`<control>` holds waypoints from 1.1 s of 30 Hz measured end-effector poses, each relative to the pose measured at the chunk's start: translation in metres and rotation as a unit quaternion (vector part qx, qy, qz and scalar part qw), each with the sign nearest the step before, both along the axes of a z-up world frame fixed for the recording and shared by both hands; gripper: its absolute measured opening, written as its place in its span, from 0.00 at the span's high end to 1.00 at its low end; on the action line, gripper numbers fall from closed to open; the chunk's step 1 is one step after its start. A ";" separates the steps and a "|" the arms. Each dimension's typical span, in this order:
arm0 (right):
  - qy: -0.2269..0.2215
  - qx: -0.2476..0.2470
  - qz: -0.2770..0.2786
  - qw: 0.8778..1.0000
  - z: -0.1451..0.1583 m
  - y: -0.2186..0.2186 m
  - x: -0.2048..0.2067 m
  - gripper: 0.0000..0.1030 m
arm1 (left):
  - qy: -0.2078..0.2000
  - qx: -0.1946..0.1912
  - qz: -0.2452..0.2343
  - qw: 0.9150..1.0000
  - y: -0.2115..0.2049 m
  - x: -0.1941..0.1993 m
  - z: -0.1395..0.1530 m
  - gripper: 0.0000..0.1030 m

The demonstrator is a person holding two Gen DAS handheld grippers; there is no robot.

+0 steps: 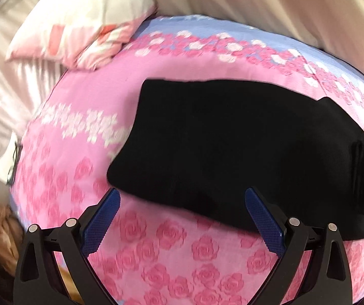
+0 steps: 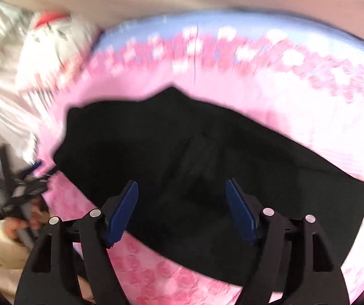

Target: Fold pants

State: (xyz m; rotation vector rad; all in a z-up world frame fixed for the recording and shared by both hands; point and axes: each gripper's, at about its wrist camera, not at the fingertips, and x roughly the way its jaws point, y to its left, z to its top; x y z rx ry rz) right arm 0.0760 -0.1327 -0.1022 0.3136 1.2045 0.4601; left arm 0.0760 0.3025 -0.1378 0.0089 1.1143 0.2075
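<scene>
The black pants (image 1: 232, 147) lie flat and folded on a pink rose-print bedspread (image 1: 171, 259); they also show in the right wrist view (image 2: 182, 157), blurred. My left gripper (image 1: 182, 195) is open and empty, hovering over the near edge of the pants, its blue pads (image 1: 100, 223) wide apart. My right gripper (image 2: 182, 188) is open and empty, just above the middle of the pants. The left gripper and the hand holding it show at the left of the right wrist view (image 2: 26, 190).
A white and pink cat-face pillow (image 1: 85, 23) lies at the far left corner of the bed. Beige curtains (image 1: 258, 0) hang behind the bed. The bed's left edge (image 1: 16, 157) drops away to white fabric.
</scene>
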 end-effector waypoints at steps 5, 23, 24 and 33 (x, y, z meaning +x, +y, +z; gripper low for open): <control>0.044 -0.038 -0.021 0.998 -0.043 0.009 0.008 0.91 | 0.004 -0.018 -0.008 1.000 -0.002 0.018 -0.007 0.05; -0.029 -0.186 0.140 0.972 -0.011 0.159 0.045 0.87 | 0.024 -0.046 0.103 0.993 0.084 -0.027 -0.027 0.05; -0.037 -0.175 0.159 0.971 -0.006 0.181 0.045 0.85 | 0.026 -0.045 0.113 0.992 0.090 -0.031 -0.030 0.05; -0.142 -0.211 0.407 0.877 -0.051 0.416 -0.020 0.41 | 0.028 -0.057 0.154 0.986 0.124 -0.066 -0.030 0.05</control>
